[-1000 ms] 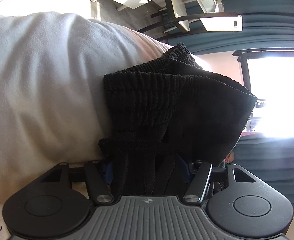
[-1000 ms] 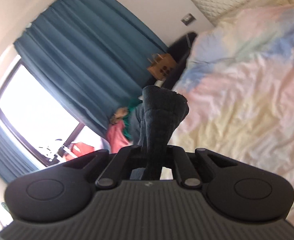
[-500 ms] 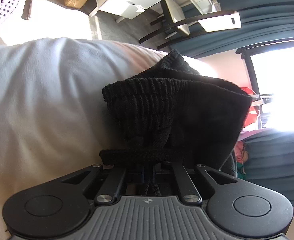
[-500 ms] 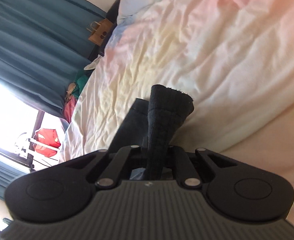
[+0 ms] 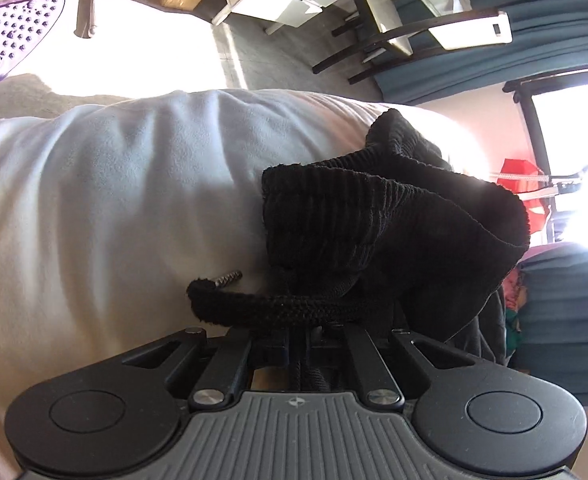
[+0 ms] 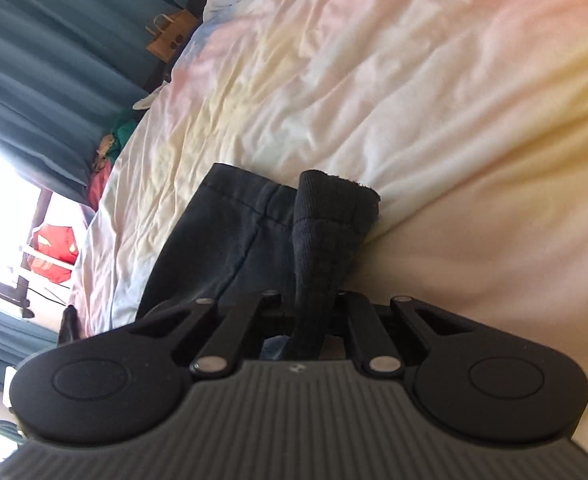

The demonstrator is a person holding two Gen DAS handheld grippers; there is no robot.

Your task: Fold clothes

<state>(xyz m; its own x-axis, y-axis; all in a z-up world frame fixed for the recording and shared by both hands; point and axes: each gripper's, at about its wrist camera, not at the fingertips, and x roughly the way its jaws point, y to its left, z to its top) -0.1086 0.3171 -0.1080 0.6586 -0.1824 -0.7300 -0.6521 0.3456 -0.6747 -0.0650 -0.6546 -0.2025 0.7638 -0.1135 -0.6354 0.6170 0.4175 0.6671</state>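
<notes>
**Operator:** Holding a dark garment [image 5: 394, 240] at both ends. The left gripper [image 5: 306, 336] is clamped on the ribbed waistband, with the drawcord [image 5: 262, 308] trailing loose across its fingers. The right gripper [image 6: 314, 308] is pinched tight on another ribbed strip of the same fabric.

**Spotter:** Where is the rest of it?

**Operator:** In the right wrist view the body of the garment lies flat on the bed [image 6: 414, 80], near the edge closest to me, its stitched hem pointing toward the middle of the mattress. In the left wrist view the waistband bunches up against the pale sheet close to another edge of the bed.

**Spotter:** How far through the fold are you?

**Operator:** I can't judge that. It could be a fold being laid down or one being lifted to square it.

**Spotter:** What matters for doing it well?

**Operator:** I'd say keeping both grips level so the waistband stays taut between them, and keeping the fabric clear of the mattress edge. The drawcord could get trapped inside a crease, so I'd watch it.
</notes>
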